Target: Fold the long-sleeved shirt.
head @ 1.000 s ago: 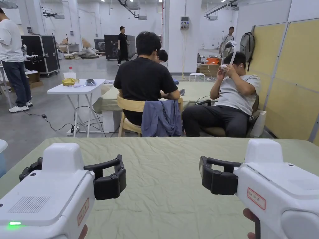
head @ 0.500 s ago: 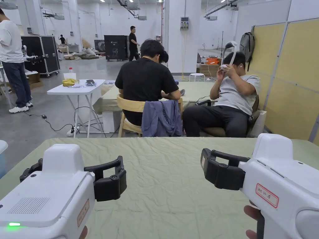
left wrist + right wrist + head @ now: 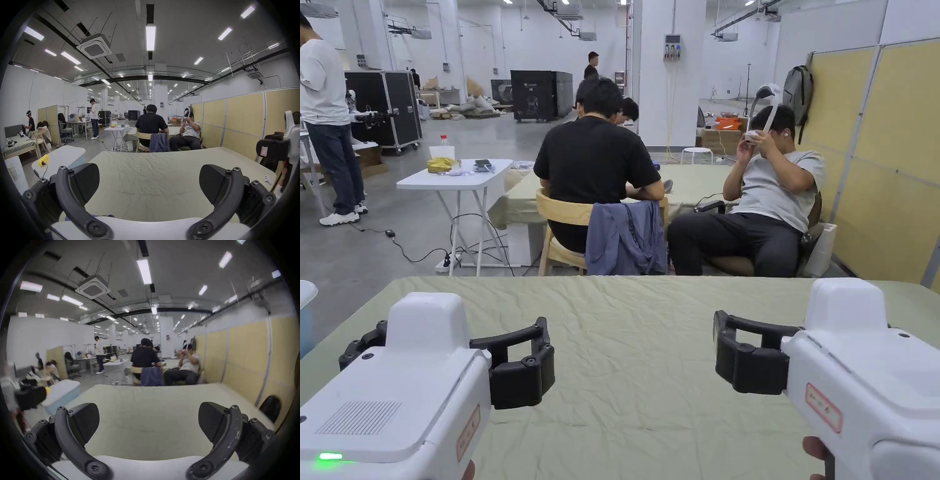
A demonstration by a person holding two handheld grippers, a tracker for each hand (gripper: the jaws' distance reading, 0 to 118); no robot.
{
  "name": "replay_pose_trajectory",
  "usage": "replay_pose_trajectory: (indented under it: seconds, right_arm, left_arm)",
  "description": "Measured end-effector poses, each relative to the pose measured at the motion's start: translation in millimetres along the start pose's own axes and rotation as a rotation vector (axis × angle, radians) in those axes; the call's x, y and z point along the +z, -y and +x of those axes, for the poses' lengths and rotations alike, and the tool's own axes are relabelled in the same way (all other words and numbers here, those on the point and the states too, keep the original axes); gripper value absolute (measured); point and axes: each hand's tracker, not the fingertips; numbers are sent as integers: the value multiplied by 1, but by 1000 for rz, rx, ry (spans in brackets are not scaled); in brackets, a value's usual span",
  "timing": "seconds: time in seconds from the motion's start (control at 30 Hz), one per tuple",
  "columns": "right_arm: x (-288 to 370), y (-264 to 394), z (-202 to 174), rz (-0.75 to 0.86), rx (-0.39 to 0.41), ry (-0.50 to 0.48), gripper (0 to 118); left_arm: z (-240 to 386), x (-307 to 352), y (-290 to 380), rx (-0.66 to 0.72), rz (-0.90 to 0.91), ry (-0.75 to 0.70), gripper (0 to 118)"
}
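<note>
A wrinkled pale green sheet [image 3: 631, 375] covers the table in front of me. My left gripper [image 3: 447, 337] hovers over its near left part, jaws wide apart with nothing between them [image 3: 149, 183]. Level with it, my right gripper [image 3: 831, 322] hangs over the near right part, open and holding nothing [image 3: 148, 421]. Both point away from me across the table. A thin strip of dark blue [image 3: 107, 216] peeks out under the left gripper's body; I cannot tell what it is. A blue-grey garment [image 3: 625, 240] hangs on a chair back beyond the table.
Two seated people [image 3: 594, 169] [image 3: 769, 194] are just past the far table edge. A small white object [image 3: 267, 178] lies near the table's right edge. A white side table [image 3: 65, 155] with a yellow item stands to the left. Yellow partition panels [image 3: 881, 156] line the right.
The right gripper rose a little, then came back down and shifted slightly right. The left gripper has hardly moved. Far back, a person in black walked to the right.
</note>
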Motion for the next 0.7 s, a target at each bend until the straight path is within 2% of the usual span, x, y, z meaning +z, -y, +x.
replay_pose_trajectory:
  seconds: [0.03, 0.13, 0.17, 0.27, 0.43, 0.7]
  right_arm:
    - [0, 1, -2, 10, 7, 9, 118]
    - [-3, -1, 2, -22, -68, -48, 118]
    - [-4, -1, 3, -25, -73, -38, 118]
    - [-8, 0, 1, -20, -66, 19, 118]
    - [-9, 1, 2, -26, -70, 9, 118]
    - [-11, 2, -7, -14, -23, -3, 118]
  left_arm:
    - [0, 0, 0, -1, 0, 0, 118]
    - [0, 0, 0, -5, 2, -4, 118]
    - [0, 0, 1, -8, 2, -4, 118]
    - [1, 1, 1, -12, 1, -4, 118]
    - [1, 0, 2, -13, 3, -5, 118]
    - [2, -2, 5, -16, -1, -4, 118]
